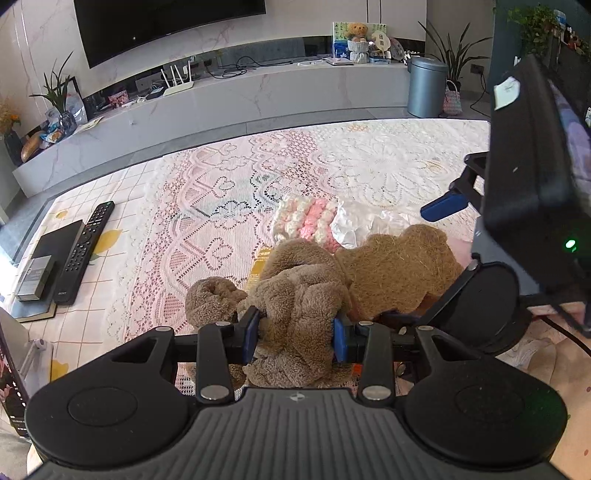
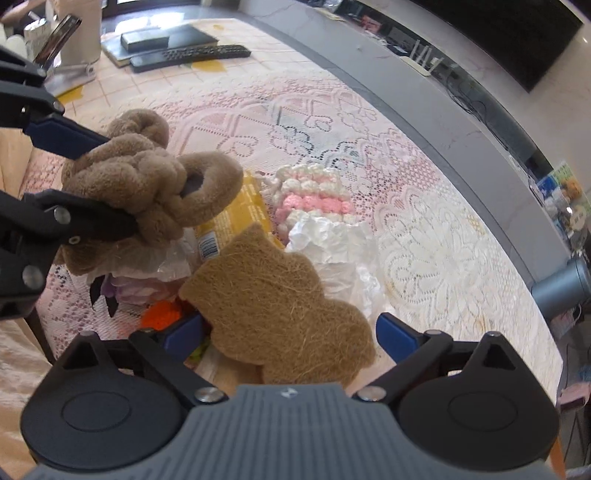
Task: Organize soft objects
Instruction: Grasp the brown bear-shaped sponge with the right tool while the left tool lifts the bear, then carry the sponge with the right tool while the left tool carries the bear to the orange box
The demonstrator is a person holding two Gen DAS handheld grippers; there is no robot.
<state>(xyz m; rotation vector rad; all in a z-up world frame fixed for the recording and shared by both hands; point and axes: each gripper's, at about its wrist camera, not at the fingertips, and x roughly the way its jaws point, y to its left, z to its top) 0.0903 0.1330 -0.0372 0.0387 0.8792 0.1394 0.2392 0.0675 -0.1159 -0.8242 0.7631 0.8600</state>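
My left gripper [image 1: 297, 334] is shut on a bunched brown fleece cloth [image 1: 299, 291], which also shows in the right wrist view [image 2: 147, 177] pinched between blue fingers. A tan fibre scrub pad [image 2: 280, 310] lies between the wide-open fingers of my right gripper [image 2: 291, 332], untouched by them; it also shows in the left wrist view [image 1: 399, 269]. Behind lie a pink-and-white crocheted piece [image 2: 314, 192], crumpled white plastic [image 2: 336, 251], a yellow packet [image 2: 240, 214], and an orange knit bit [image 2: 162, 314].
A lace tablecloth [image 1: 369, 162] covers the table. At the left edge lie a black remote [image 1: 85, 247], a dark book [image 1: 55, 243] and a small box [image 1: 35, 277]. A phone on a stand [image 2: 59, 33] stands beside them. Beyond the table is a TV bench.
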